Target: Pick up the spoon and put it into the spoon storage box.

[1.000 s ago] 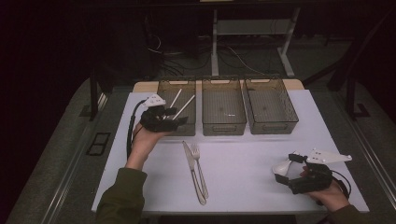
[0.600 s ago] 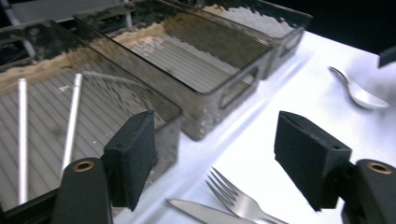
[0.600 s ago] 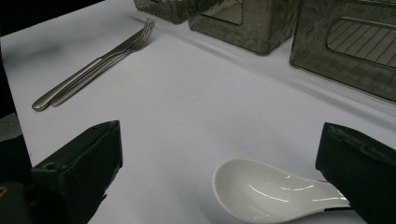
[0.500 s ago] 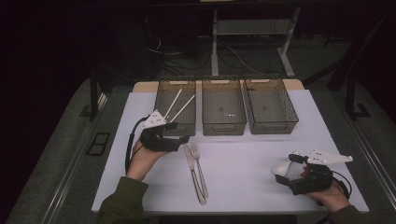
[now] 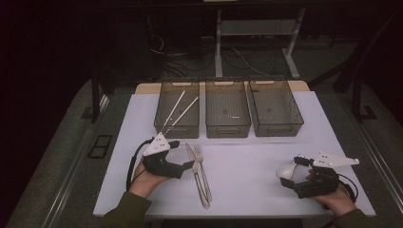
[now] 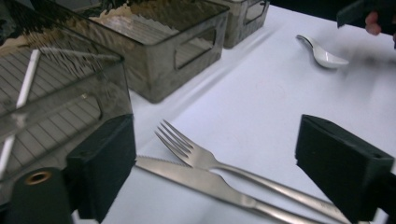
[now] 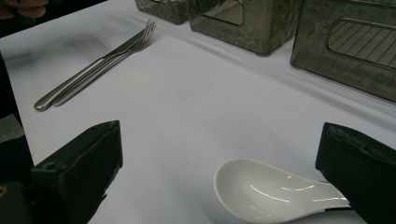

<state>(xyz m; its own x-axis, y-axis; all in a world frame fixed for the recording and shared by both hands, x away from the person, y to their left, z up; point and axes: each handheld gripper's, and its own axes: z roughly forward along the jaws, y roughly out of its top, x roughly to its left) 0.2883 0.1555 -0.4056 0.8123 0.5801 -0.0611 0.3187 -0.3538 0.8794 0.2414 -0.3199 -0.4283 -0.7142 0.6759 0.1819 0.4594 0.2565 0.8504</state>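
The left hand-held gripper (image 6: 212, 154) had just been opening, jaws released around the fork (image 6: 224, 165) and knife (image 6: 201, 182); next, close on 1. The right hand-held gripper (image 7: 219, 182) stood released beside the spoon (image 7: 271, 189).

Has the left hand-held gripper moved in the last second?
Yes. The left hand-held gripper has come away from the left bin toward the person, down to the knife and fork, its jaws opening, nothing between them.

Lab test bay, dimly lit. White table (image 5: 237, 190) stands on grey carpet, with loose cables (image 5: 190, 54) and a metal stand base (image 5: 252, 42) behind it. Three identical smoky plastic bins (image 5: 228, 114) sit in a row, arranged like a trial.
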